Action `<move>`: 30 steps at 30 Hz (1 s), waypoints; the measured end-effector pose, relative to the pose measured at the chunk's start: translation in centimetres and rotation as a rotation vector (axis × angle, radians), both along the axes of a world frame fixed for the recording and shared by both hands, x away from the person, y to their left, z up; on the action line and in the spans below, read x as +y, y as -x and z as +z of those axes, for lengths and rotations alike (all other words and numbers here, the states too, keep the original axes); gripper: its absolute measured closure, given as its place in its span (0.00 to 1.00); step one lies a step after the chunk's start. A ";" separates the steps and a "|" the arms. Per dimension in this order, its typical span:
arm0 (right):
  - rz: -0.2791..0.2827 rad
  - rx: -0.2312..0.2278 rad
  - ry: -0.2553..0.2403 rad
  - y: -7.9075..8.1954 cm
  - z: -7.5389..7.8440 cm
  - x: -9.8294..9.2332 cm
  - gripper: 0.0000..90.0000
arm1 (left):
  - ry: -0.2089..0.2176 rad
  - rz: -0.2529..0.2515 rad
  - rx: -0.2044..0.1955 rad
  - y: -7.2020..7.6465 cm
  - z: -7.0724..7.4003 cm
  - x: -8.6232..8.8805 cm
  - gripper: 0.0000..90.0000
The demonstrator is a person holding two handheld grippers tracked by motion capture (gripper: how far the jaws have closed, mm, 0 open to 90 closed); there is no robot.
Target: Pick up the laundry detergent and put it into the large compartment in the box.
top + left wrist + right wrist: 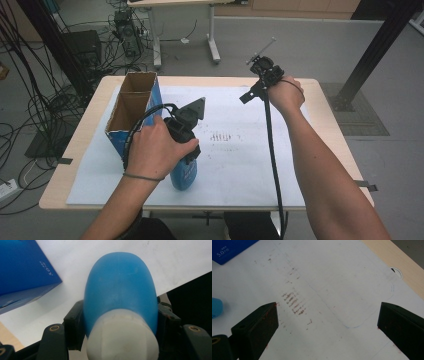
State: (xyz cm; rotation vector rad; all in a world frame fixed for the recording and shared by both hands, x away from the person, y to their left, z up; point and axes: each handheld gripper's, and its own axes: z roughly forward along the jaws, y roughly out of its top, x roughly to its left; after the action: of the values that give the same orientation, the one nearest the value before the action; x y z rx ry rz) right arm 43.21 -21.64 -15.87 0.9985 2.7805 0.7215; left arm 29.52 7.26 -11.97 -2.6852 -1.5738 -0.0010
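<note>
My left gripper is clamped on the blue, rounded plastic bottle with the white cap end — in the left gripper view both black jaws press its flanks just above the white part, so the grip sits near one end, not at the middle. From above, the bottle hangs below my left hand over the near left part of the white paper sheet that covers the light wooden table, its blue end pointing down toward the near edge. Whether that end touches the sheet I cannot tell.

What the next move turns on, as I judge it: the tall open cardboard box with blue printed sides stands just to the left of the bottle and a little farther from me, its mouth facing up and split into two compartments. The bottle's long axis runs along my jaws, roughly upright, so it would have to rise over the box's rim and go in end first. My left hand is much the nearer one to it.

My right gripper is well apart, at the far right of the sheet. In the right gripper view its jaws stand spread wide with nothing between them, over a patch of reddish-brown scuff marks and a faint pencilled outline.

Writing: the box's blue side carries small white print — "5.0" followed by characters too small to read. The bottle shows pale markings from above that I cannot make out.
</note>
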 end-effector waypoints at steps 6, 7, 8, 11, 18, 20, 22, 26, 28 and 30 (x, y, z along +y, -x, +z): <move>-0.003 -0.005 -0.004 0.0 0.0 -0.2 0.04 | 0.007 -0.013 -0.006 -0.2 2.3 0.0 0.42; -0.004 -0.001 -0.003 0.0 0.0 -0.2 0.04 | 0.010 -0.011 -0.005 -0.3 2.7 -0.1 0.42; -0.004 0.000 -0.006 0.0 -0.1 -0.3 0.04 | 0.012 -0.014 -0.004 -0.4 3.1 -0.1 0.42; -0.004 -0.002 -0.004 -0.1 0.0 -0.3 0.04 | 0.018 -0.020 -0.009 -0.4 4.3 -0.1 0.42; -0.001 -0.008 -0.005 -0.1 -0.1 -0.1 0.04 | 0.030 -0.029 -0.029 -0.3 7.6 -0.1 0.42; -0.002 0.000 -0.008 -0.3 -0.2 -0.1 0.04 | 0.030 -0.034 -0.031 -0.4 8.5 -0.1 0.42; -0.004 0.004 -0.010 -0.4 -0.3 -0.2 0.04 | 0.031 -0.040 -0.035 -0.5 9.3 -0.1 0.42; 0.000 0.003 -0.007 -0.5 -0.3 -0.1 0.04 | 0.035 -0.048 -0.035 -0.9 11.0 -0.1 0.42; -0.002 0.002 -0.012 -0.4 -0.4 -0.2 0.04 | 0.050 -0.044 -0.036 -1.1 11.8 0.3 0.42; -0.003 0.002 -0.008 -0.5 -0.4 -0.2 0.04 | 0.059 -0.041 -0.043 -1.2 12.6 0.5 0.42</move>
State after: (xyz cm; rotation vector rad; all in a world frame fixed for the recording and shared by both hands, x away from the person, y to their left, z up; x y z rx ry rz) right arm 43.68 -21.82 -16.23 1.0049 2.7790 0.7328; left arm 30.74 7.71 0.59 -2.7802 -1.5536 -0.0143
